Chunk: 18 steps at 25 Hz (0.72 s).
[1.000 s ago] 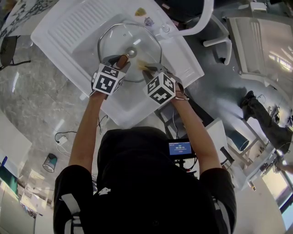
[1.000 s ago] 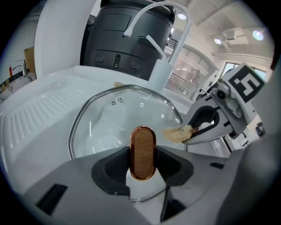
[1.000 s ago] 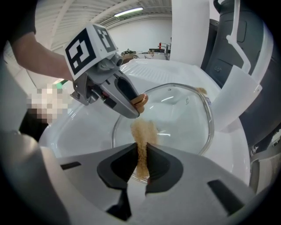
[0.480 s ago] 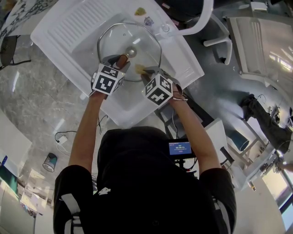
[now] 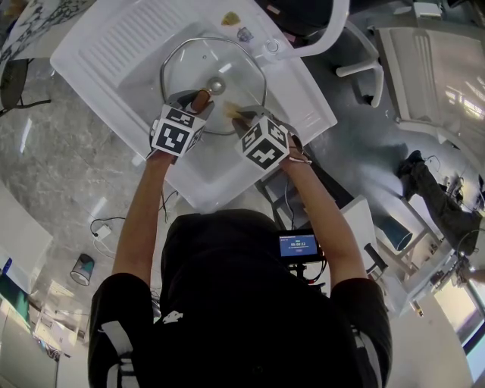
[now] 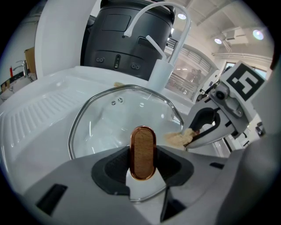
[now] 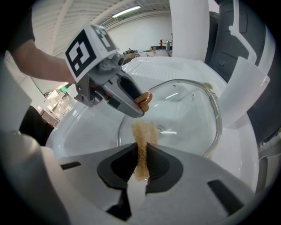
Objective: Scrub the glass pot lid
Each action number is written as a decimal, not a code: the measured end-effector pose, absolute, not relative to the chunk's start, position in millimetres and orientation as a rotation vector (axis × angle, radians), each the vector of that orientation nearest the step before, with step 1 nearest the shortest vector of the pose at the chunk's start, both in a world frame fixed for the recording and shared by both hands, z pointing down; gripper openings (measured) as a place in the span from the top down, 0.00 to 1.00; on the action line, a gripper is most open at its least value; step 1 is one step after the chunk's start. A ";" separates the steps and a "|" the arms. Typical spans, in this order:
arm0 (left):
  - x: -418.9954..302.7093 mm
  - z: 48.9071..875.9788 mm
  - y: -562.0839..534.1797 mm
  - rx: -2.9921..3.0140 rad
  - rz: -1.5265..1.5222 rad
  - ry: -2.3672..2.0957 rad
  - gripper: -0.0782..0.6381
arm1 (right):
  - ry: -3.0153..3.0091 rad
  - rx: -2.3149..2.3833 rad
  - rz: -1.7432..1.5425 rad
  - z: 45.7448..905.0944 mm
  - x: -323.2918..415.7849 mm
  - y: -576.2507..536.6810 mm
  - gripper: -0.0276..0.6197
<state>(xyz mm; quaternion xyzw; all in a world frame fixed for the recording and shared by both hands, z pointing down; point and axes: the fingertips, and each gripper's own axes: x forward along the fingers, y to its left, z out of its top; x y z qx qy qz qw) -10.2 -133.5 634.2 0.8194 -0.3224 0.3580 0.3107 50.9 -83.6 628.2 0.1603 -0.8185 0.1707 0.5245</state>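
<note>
A glass pot lid with a metal rim stands tilted in the white sink. Its brown oval handle is clamped between the pads of my left gripper, which is shut on it at the lid's near edge. My right gripper is shut on a tan scrub sponge. The sponge's tip presses on the glass just right of the handle. In the head view the right gripper sits beside the left one, both low over the lid's near side.
A ribbed drainboard lies left of the basin. The white faucet arches over the far side. Two small objects rest on the sink's far rim. A black appliance stands behind the sink.
</note>
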 end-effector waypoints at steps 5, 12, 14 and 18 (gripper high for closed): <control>-9.8 634.1 -133.6 2.163 0.944 -0.857 0.66 | -1.983 0.426 0.425 618.3 51.2 -101.6 0.91; -9.5 634.9 -133.6 2.160 0.948 -0.860 0.66 | -2.008 0.473 0.422 609.0 51.1 -124.2 0.91; -9.5 634.3 -133.5 2.159 0.949 -0.861 0.66 | -2.014 0.478 0.418 606.7 51.4 -128.6 0.91; -10.5 633.6 -133.2 2.158 0.949 -0.864 0.66 | -2.023 0.474 0.415 604.0 48.9 -134.0 0.91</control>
